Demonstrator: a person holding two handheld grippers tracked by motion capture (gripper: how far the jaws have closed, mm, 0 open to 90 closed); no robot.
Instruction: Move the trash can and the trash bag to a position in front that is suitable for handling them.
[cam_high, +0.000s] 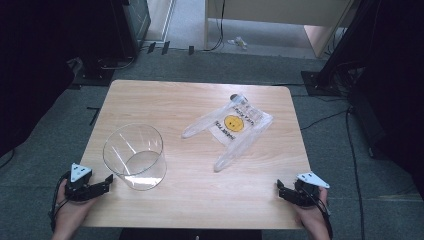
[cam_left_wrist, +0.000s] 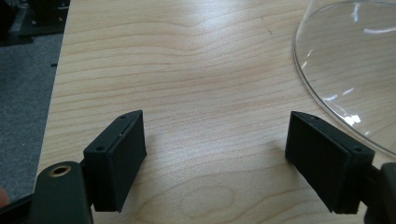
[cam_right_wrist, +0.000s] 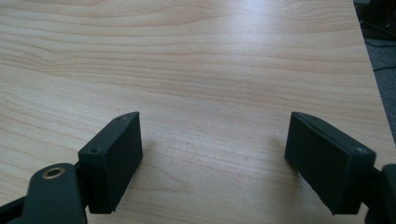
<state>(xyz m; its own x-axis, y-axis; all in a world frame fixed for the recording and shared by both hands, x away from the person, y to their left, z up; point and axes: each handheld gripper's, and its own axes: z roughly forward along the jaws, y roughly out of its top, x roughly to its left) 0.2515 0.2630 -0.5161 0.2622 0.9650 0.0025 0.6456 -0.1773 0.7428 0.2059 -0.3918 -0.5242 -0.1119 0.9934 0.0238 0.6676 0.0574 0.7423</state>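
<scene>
While you rest both hands at the near edge of the bench (cam_high: 200, 200), your left gripper (cam_high: 106, 182) sits just beside the clear glass bowl (cam_high: 135, 156), its jaws spread wide with nothing between them; in the left gripper view the bowl's curved wall (cam_left_wrist: 345, 70) lies just beyond the right-hand jaw. Your right gripper (cam_high: 281, 189) waits at the near right corner, jaws equally wide over bare wood. Farther back lies the crumpled plastic bag (cam_high: 232, 127) with a yellow smiley, well apart from both grippers.

On the table (cam_high: 200, 200), the glass container (cam_high: 135, 156) lies left of the plastic bag (cam_high: 231, 129), well apart.
</scene>
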